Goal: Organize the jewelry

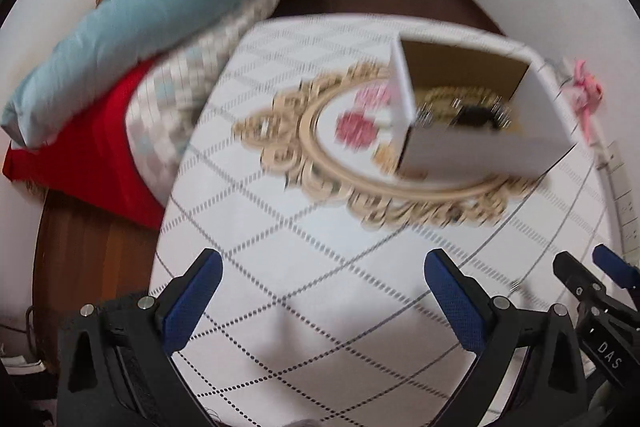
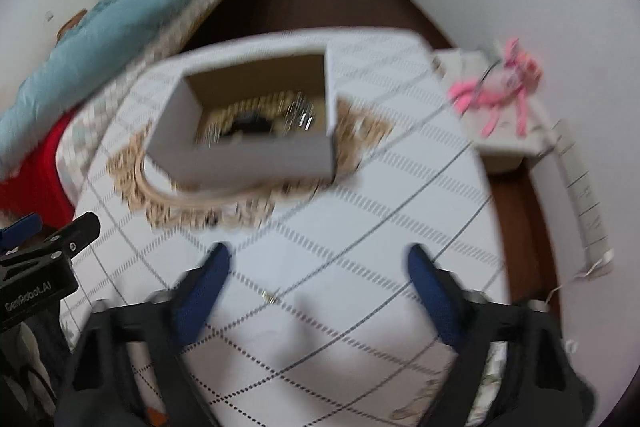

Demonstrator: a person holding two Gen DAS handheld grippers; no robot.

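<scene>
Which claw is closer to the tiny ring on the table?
Right. The right gripper hangs just over the ring, jaws open around it. The left gripper sits off to the ring's left.

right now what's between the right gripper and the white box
In the right wrist view, a small gold ring-like piece lies between the right gripper fingers. Beyond it: bare tablecloth, then the tray's gold rim under the white box.

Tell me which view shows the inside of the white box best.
Right wrist: the box faces that camera with its open top central, showing blurred jewelry inside. Left wrist shows the box off to the right; a side wall hides part of the contents.
</scene>
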